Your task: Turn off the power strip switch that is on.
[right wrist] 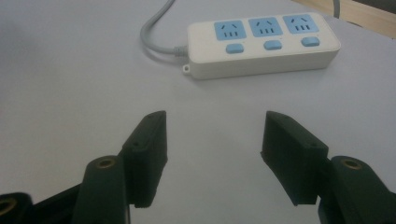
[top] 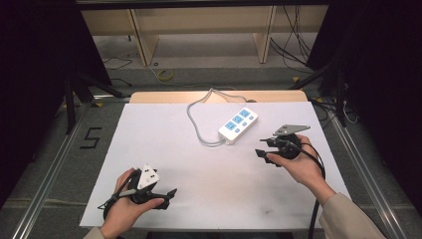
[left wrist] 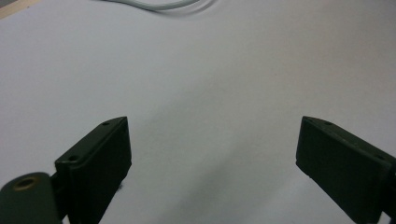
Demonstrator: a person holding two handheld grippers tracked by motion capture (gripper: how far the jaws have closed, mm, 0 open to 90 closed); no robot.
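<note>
While the white power strip [top: 238,125] lies at the back middle of the bench [top: 164,149], its cord cut off past the far edge, both the left gripper [top: 169,195] and right gripper [top: 262,148] are held with jaws released, nothing between them.

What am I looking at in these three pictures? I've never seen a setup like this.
A person sits at a white table, holding a hand-operated grasping tool in each hand. The high view looks down from above: the left tool is at the lower left, the right tool at the right. The other two pictures come from cameras riding on each tool, looking along its black jaws. Both tools stand open and hold nothing. On the table lies a white power strip with three blue sockets and a grey cord; the right tool points toward it.
</note>
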